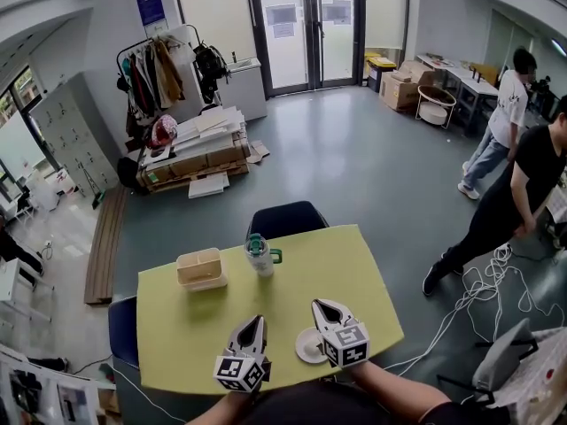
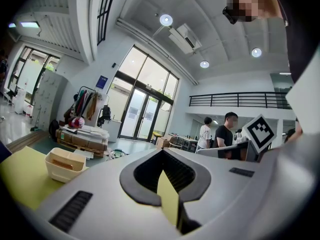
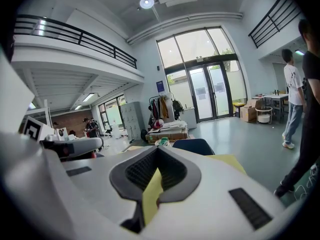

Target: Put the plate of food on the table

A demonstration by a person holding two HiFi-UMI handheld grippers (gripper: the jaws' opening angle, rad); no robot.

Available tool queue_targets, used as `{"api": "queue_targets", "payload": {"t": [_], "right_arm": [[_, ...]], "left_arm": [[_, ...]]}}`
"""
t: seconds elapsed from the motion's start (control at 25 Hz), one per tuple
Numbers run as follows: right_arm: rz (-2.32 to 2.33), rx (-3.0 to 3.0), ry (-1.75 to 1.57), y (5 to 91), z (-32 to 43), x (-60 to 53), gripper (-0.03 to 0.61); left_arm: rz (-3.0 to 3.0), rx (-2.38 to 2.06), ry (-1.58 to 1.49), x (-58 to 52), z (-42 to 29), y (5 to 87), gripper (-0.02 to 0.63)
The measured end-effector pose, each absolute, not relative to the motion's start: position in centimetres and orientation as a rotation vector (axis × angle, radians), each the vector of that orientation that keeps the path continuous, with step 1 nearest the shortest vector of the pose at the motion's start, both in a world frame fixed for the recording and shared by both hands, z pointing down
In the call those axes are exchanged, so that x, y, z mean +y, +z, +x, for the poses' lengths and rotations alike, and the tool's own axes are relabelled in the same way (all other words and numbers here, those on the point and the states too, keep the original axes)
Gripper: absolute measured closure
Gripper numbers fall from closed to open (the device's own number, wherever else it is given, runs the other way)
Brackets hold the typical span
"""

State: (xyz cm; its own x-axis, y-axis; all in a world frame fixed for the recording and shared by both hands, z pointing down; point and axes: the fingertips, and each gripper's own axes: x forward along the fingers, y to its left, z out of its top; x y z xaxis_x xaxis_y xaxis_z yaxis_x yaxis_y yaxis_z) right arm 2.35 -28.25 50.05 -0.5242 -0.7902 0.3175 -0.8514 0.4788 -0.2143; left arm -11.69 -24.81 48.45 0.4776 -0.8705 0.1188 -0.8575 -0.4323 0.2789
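Note:
A small white plate [image 1: 306, 345] lies on the yellow-green table [image 1: 354, 273] near its front edge, and I cannot make out any food on it. My right gripper [image 1: 322, 306] hovers just to the plate's right and hides its right rim; its jaws are shut with nothing between them. My left gripper [image 1: 256, 320] is a hand's width left of the plate, also shut and empty. In the left gripper view the left gripper [image 2: 162, 153] points over the table towards the doors. The right gripper [image 3: 157, 150] in its own view does the same. The plate shows in neither gripper view.
A cream basket [image 1: 199, 268] [image 2: 64, 165] and a green-lidded cup [image 1: 260, 255] [image 3: 162, 143] stand at the table's far side. One blue chair [image 1: 285, 218] is behind the table, another [image 1: 122, 330] at its left. Two people [image 1: 514, 193] and floor cables [image 1: 483, 286] are to the right.

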Motion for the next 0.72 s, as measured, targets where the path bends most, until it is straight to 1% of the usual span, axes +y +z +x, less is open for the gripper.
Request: {"api": "queue_targets", "payload": {"t": [0.72], "right_arm": [[1.415,-2.547,0.53,50.62,2.58,-27.68,0.566]], "left_arm": [[2.408,-1.49,-0.05,-23.88,-11.67,49.04,0.606]]}}
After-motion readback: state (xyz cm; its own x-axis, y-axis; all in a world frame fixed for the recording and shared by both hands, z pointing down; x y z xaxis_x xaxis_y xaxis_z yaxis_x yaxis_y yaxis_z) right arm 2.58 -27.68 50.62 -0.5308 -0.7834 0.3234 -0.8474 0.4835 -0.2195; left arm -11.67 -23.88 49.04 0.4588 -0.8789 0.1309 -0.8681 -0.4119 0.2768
